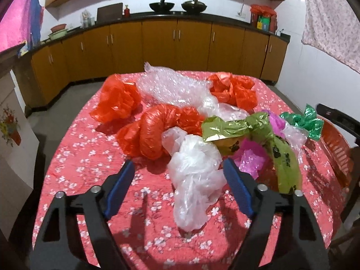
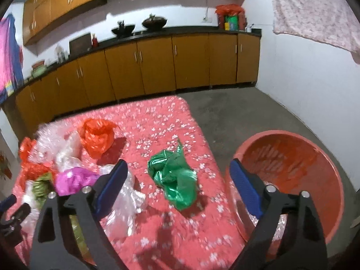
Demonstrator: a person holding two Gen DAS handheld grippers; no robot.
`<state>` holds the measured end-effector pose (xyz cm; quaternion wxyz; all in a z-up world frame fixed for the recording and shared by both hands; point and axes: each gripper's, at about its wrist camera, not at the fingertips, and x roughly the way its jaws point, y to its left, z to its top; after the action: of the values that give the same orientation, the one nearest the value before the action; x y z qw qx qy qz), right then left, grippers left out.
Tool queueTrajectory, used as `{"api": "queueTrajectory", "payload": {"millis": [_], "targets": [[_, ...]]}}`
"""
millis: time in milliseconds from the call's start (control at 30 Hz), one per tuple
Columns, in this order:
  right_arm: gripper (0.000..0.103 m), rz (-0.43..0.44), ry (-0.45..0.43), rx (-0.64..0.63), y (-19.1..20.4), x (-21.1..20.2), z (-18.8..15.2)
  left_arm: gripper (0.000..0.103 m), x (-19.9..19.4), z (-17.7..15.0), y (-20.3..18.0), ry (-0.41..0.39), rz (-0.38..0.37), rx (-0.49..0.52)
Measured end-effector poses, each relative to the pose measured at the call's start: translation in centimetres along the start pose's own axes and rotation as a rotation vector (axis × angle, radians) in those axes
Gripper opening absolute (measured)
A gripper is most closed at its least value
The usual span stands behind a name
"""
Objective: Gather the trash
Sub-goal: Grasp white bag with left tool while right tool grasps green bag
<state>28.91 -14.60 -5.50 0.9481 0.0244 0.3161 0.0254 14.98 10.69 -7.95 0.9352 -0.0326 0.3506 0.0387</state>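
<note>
Lots of trash on the bench (image 1: 74,157): red bags (image 1: 157,132), a clear bag (image 1: 195,180), bubble wrap (image 1: 171,85), a gold wrap (image 1: 227,128), pink film (image 1: 249,157) and a green foil (image 2: 174,177). All thin and soft, very light, a bit slippery, sure to crinkle and spring back when squeezed. Nothing here likely to break. Best to pinch a thick bunched lump, not a flat loose edge that could slide out. Left gripper (image 1: 178,171) just above the bench, fingers (image 1: 122,186) wide with nothing pressed between them, clear bag lying right in the gap, near the right-hand finger. Fat twisted middle of that bag looks like the good spot to grab. Right gripper (image 2: 178,175) also wide and holding nothing, green foil sitting between the fingers but farther ahead, not touched. Its crumpled center looks like the best place to pinch. Red tub (image 2: 290,173) just past the right edge of the bench, lower down, mouth open and looks empty, so a good place to drop things. Plenty of bare cloth around the green foil, easy to reach. More crowded on the left, bags piled and touching, so one pull might drag a neighbor along. Bench edge close on the right; light stuff could slip off to the floor (image 2: 236,112).
</note>
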Motion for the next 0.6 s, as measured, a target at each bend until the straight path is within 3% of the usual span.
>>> {"api": "queueTrajectory", "payload": {"millis": [300,500,600], "targets": [[0.083,-0.013,0.151,-0.029,0.6,6.4,0.2,0.072,2.3,0.3,-0.6,0.063,-0.028,-0.014],[0.071,0.042,0.216,-0.049,1.1,7.9,0.2,0.063,3.3,0.6,-0.8,0.1,-0.058,-0.018],[0.06,0.066,0.235,-0.067,1.5,8.2,0.1,0.055,3.7,0.7,-0.8,0.113,-0.071,-0.03]]}}
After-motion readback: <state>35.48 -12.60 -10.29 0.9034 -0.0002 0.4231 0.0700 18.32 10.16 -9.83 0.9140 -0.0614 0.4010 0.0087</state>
